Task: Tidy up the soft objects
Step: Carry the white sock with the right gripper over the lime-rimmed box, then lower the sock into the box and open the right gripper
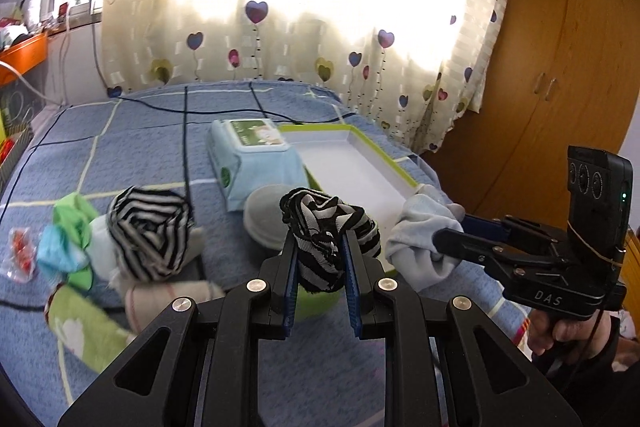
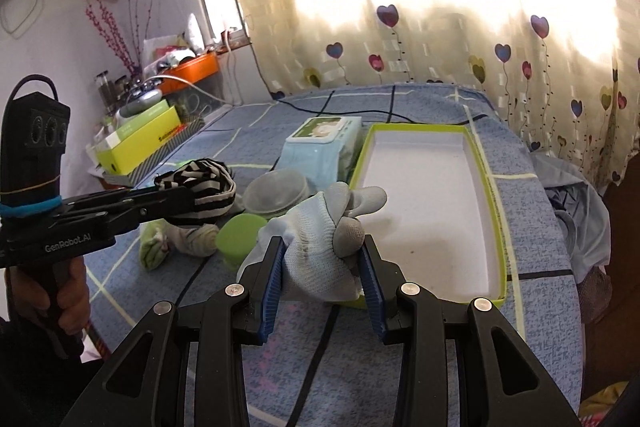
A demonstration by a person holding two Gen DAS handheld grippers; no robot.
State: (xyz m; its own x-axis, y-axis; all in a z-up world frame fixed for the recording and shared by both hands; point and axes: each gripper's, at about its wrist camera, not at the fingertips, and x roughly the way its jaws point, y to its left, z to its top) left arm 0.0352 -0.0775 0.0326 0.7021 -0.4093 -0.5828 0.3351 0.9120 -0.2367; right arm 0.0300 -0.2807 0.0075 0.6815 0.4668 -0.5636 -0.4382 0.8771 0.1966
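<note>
My left gripper [image 1: 320, 259] is shut on a black-and-white striped sock [image 1: 326, 231], held above the blue bedspread; the same sock [image 2: 200, 187] shows in the right wrist view, clamped by the left gripper [image 2: 188, 205]. A pale blue and grey sock bundle [image 2: 320, 247] is pinched between the pads of my right gripper [image 2: 322, 267], near the close left corner of the green-rimmed white box [image 2: 490, 187]. From the left wrist view the right gripper [image 1: 440, 241] holds that bundle [image 1: 420, 239] beside the box [image 1: 384, 151]. A second striped sock [image 1: 150, 231] lies on a pile at left.
A wipes pack [image 1: 256, 155] lies left of the box. A grey round pad [image 1: 262, 223] and a green cup [image 2: 240, 235] sit in front of it. Green and light blue socks [image 1: 68, 239] and a green towel [image 1: 86, 323] lie at left. Black cables [image 1: 186, 147] cross the bed.
</note>
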